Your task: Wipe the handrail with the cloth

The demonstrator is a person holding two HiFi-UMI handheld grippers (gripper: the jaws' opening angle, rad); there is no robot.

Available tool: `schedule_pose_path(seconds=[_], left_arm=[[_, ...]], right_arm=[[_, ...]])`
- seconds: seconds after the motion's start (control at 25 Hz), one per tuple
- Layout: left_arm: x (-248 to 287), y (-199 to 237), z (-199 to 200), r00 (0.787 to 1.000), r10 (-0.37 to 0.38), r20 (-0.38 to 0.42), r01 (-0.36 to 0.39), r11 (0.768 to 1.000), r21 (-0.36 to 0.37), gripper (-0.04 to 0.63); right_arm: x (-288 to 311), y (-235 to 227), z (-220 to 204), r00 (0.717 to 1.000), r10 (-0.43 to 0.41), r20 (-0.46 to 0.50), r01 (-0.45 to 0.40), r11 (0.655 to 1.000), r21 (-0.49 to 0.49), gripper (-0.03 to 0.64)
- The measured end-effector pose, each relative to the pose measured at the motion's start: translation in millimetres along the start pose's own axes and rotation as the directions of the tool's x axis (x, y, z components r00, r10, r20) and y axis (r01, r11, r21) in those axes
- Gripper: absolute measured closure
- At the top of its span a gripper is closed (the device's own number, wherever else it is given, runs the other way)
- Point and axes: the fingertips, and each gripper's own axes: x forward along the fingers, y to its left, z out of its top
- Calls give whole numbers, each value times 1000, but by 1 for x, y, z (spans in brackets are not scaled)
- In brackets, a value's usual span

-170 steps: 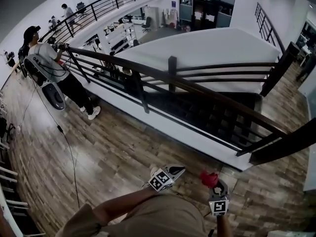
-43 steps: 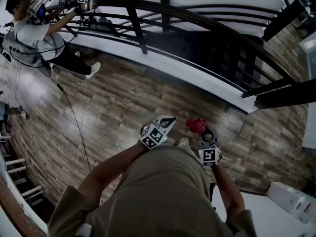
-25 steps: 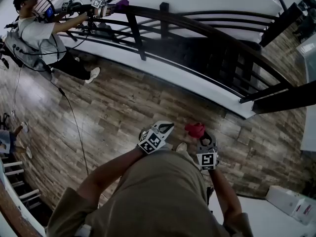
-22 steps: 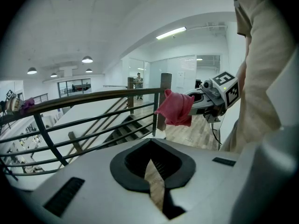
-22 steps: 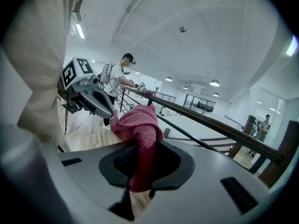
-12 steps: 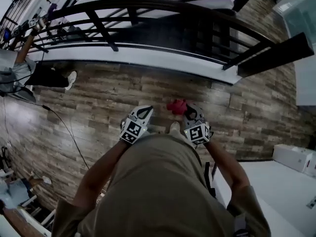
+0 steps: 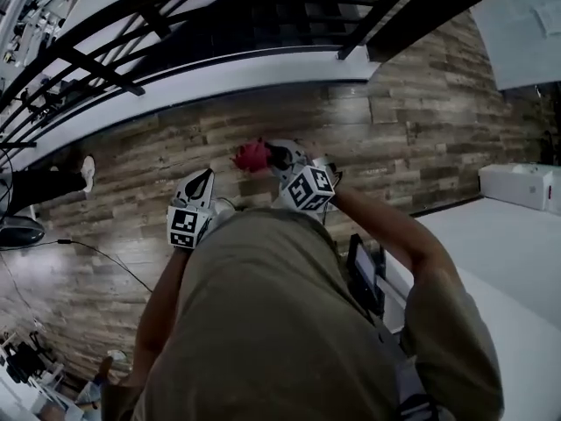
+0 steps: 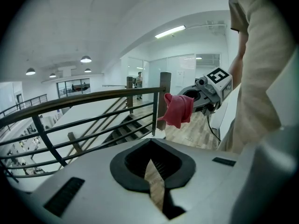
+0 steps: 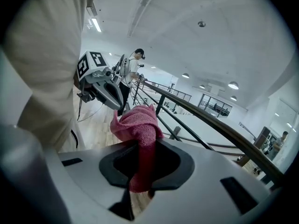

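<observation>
My right gripper is clamped on the cloth. A fold runs down between the jaws and the rest bunches up just above them. My left gripper has its jaws drawn together with only a thin sliver between, and nothing is in them. It sits just beside the right one, close in front of my body. From the left jaws, the cloth hangs ahead and to the right.

Below both pairs of jaws is bare wood floor.

The handrail is ahead of the right jaws and off to their right, well apart from the cloth. From the left jaws it runs ahead and to the left. Nothing of mine touches it.

I judge the task to be at its very start. The cloth is picked up and held firmly, but no part of the rail looks wiped, so all the wiping is left. I would first have to carry the cloth forward to the top rail, press it there and draw it along.

Farther along the rail, beyond the right jaws, another person stands at it.

As for containers, I see no bucket or bin. There is only a white box far off to the right of my jaws, and I cannot tell whether it holds anything.
</observation>
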Motion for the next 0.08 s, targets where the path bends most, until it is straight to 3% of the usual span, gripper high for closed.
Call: schedule_pose_path(seconds=[0.08], left_arm=[[4,-3,0,1000,7,-5,-7,1000,-8,580]], right_arm=[[-2,-3,-6,1000,12,-2,-12,1000,2,540]])
